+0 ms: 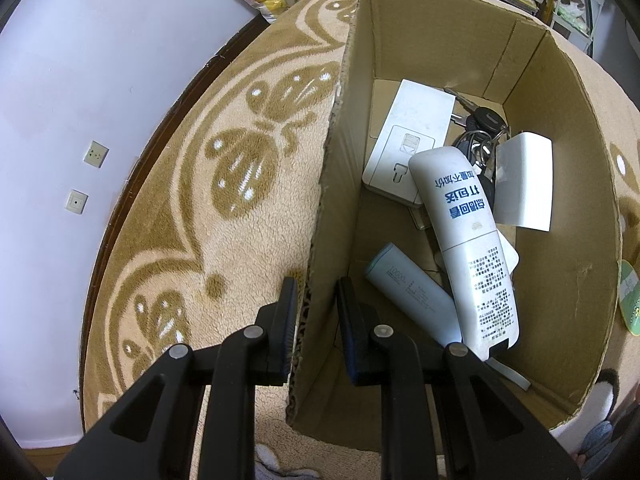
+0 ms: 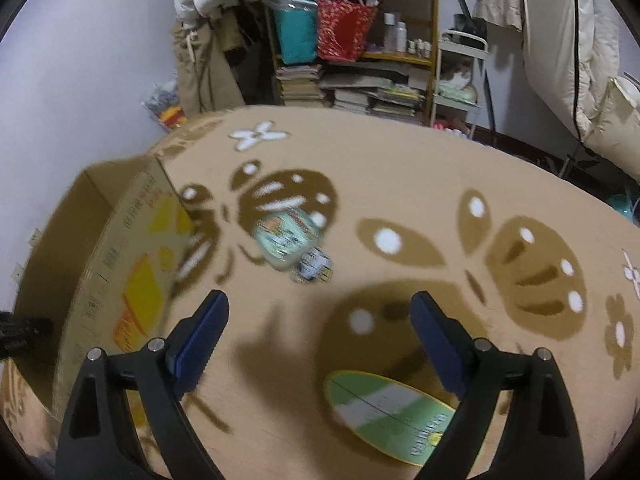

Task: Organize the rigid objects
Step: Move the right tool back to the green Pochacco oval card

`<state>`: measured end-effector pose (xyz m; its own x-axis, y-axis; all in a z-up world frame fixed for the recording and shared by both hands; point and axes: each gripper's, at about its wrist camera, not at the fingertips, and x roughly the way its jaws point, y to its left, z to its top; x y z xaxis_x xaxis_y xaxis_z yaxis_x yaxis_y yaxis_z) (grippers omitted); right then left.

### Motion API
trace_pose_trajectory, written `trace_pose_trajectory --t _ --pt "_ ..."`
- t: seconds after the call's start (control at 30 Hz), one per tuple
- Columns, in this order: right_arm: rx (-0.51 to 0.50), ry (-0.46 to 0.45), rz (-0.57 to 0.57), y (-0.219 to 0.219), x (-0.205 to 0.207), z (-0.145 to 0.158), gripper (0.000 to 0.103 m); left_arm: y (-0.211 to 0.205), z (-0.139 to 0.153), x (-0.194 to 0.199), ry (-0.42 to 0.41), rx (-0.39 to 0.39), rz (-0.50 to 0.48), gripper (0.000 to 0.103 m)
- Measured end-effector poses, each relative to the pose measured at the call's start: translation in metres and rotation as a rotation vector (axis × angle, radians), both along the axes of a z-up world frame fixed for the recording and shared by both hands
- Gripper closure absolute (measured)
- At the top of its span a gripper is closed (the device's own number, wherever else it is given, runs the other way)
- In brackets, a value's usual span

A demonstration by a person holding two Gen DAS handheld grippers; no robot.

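Butterfly-patterned blanket (image 2: pixel 400 184), underlying all. Cardboard box (image 1: pixel 560 160) on it, wall clamped by left gripper (image 1: pixel 316 292); inside: white remote (image 1: pixel 468 248), white flat device (image 1: pixel 408 140), power bank (image 1: pixel 408 292), keys (image 1: pixel 480 128). Right gripper (image 2: pixel 320 312) released, above blanket. Green oval tin (image 2: pixel 384 412) beneath; small bottle (image 2: pixel 288 240) beyond.

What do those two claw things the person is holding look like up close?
Both are black plastic tools with angular, cut-out arms joined by round silver pins. The left gripper has slim fingers faced with dark blue ribbed pads. The right gripper has the same build, with brighter blue ridged pads on its fingers. No cables or markings show.
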<state>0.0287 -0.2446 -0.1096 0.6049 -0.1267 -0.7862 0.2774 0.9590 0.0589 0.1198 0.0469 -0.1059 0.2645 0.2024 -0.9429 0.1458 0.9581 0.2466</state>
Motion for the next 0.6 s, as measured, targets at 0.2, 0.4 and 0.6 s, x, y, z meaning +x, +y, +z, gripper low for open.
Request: trace_pose_trajectory --t 0.2,0.4,0.6 --pt "0.030 0.082 -0.041 -0.022 -0.012 -0.020 0.006 0.000 0.000 0.000 0.000 0.001 -0.001 0.084" --pt "0.071 0.148 -0.081 -0.034 -0.019 -0.036 0.006 0.000 0.000 0.001 0.000 0.004 -0.002 0.084" --pt "0.124 0.200 -0.103 -0.042 -0.021 -0.052 0.007 -0.001 0.000 0.000 0.003 0.006 0.001 0.084"
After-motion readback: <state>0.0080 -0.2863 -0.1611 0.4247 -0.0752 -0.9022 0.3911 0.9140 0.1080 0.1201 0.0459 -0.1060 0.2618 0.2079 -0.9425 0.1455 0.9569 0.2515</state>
